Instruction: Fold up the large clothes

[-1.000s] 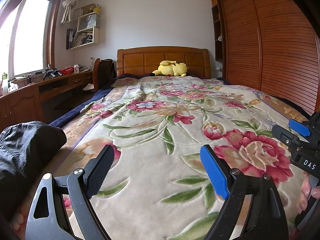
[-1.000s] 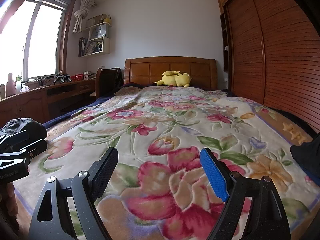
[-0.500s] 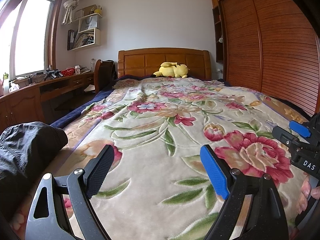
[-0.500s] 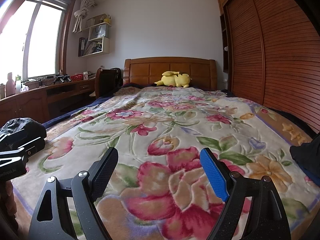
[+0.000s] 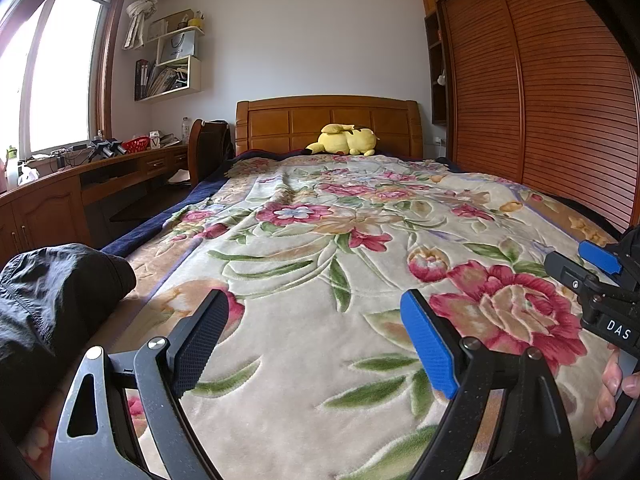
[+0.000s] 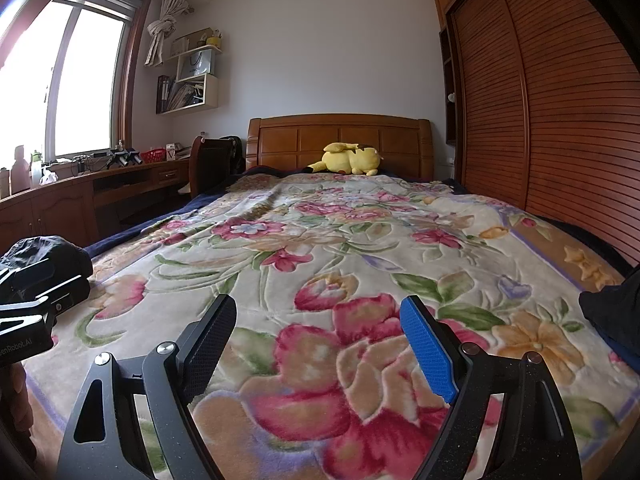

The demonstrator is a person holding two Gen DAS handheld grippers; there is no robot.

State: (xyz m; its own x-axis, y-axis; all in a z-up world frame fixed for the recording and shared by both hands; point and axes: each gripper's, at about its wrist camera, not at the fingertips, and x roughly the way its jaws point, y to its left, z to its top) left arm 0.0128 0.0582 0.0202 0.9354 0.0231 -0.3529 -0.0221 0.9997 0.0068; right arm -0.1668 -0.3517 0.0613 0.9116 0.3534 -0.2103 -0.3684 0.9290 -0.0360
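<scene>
A crumpled black garment (image 5: 52,300) lies on the near left corner of the bed, left of my left gripper (image 5: 316,344). It also shows in the right wrist view (image 6: 44,252), partly behind the left gripper's body. A second dark garment (image 6: 612,312) lies at the bed's near right edge. My left gripper is open and empty above the floral blanket (image 5: 320,240). My right gripper (image 6: 320,344) is open and empty above the blanket's near end (image 6: 320,360).
A yellow plush toy (image 5: 344,144) lies by the wooden headboard (image 5: 328,120). A wooden desk (image 5: 80,184) and a chair (image 5: 208,148) stand to the left of the bed. A slatted wooden wardrobe (image 5: 540,100) runs along the right.
Both views have shifted very slightly; the left gripper's view sits a little lower over the bed. Nothing was grasped or moved.
</scene>
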